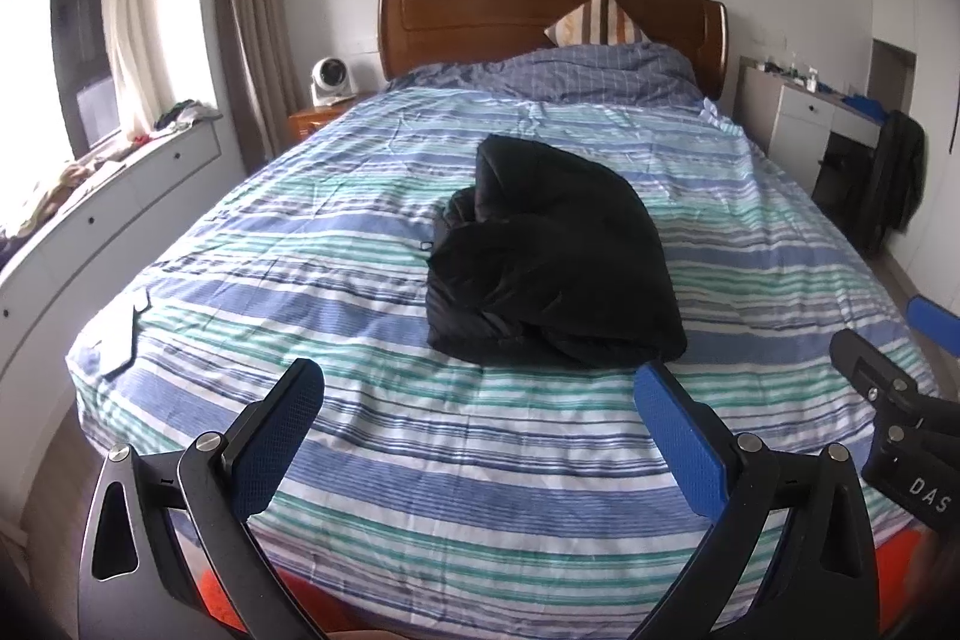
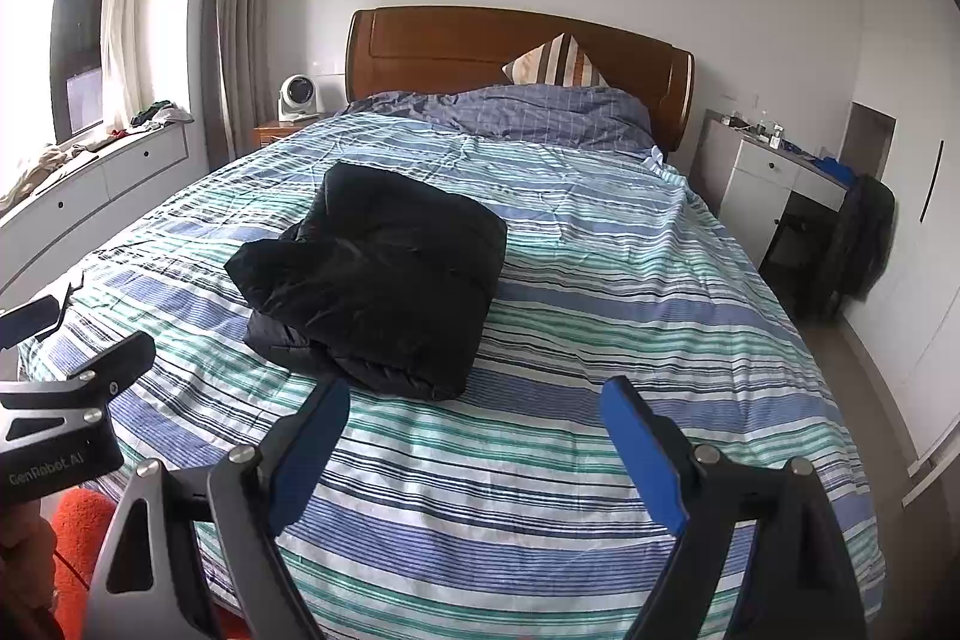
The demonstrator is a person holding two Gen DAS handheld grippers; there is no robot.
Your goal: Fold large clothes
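Observation:
A black padded jacket [image 1: 555, 259] lies folded into a thick bundle in the middle of the striped bed [image 1: 372, 448]; it also shows in the right wrist view as the jacket [image 2: 378, 280]. My left gripper [image 1: 480, 379] hovers open above the bed's near end, short of the jacket's front edge, with nothing between its blue pads. My right gripper [image 2: 474, 394] is open too, just in front of the bundle's near right corner, holding nothing. The right gripper's fingers show at the right edge of the left wrist view [image 1: 888, 388], and the left gripper's at the left edge of the right wrist view [image 2: 78, 370].
The bed [image 2: 600, 292] has a wooden headboard [image 1: 540, 16], a striped pillow [image 1: 597, 21] and a rumpled blue duvet [image 1: 588, 73] at its head. A window bench with drawers [image 1: 108, 196] runs along the left. A white desk [image 1: 810, 118] and a chair with a dark garment [image 1: 894, 178] stand right.

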